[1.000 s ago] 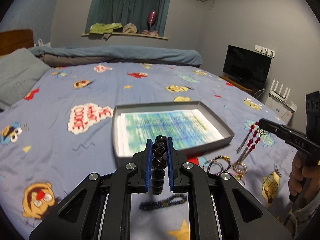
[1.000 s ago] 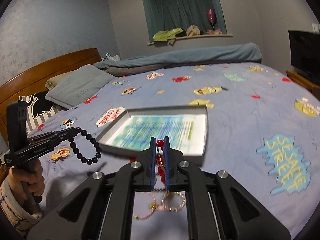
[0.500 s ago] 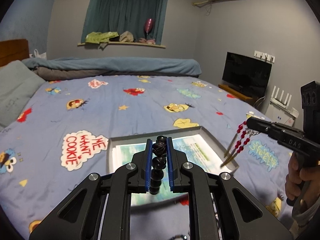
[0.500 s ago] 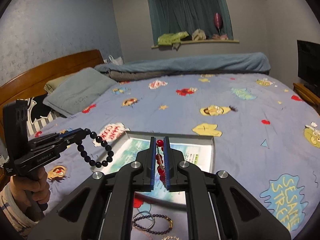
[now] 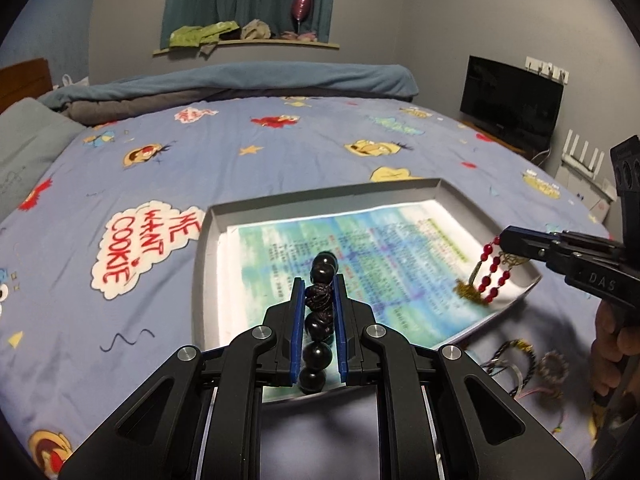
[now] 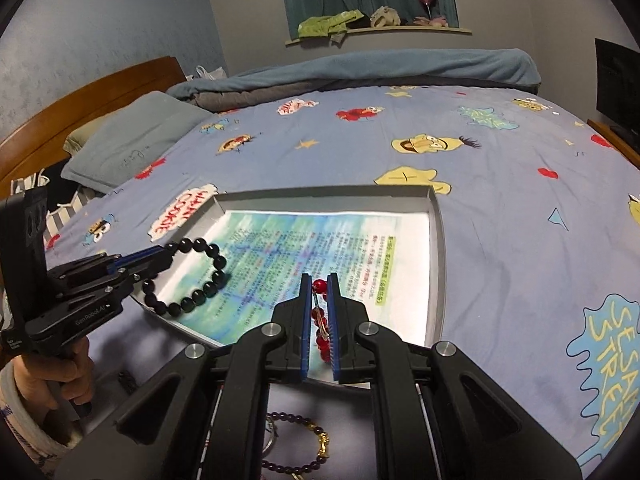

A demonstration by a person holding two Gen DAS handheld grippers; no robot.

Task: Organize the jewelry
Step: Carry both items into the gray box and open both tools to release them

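Note:
A shallow grey tray (image 5: pixel 448 190) lined with printed paper lies on the bed; it also shows in the right wrist view (image 6: pixel 438 240). My left gripper (image 5: pixel 318 284) is shut on a black bead bracelet (image 5: pixel 318 322), which hangs over the tray's left side in the right wrist view (image 6: pixel 200 276). My right gripper (image 6: pixel 319 280) is shut on a red bead piece (image 6: pixel 321 340) with gold tassels, which hangs over the tray's right side in the left wrist view (image 5: pixel 490 272), its tassels touching the paper.
Several loose bracelets (image 5: pixel 520 364) lie on the blue cartoon sheet in front of the tray. A purple bead bracelet (image 6: pixel 296 448) lies under my right gripper. Pillows (image 6: pixel 132 144) and a wooden headboard are at the left, a TV (image 5: pixel 510 102) at the right.
Both grippers have moved forward and down over the tray with their jewelry. The black bracelet and the red piece now hang low over the paper lining.

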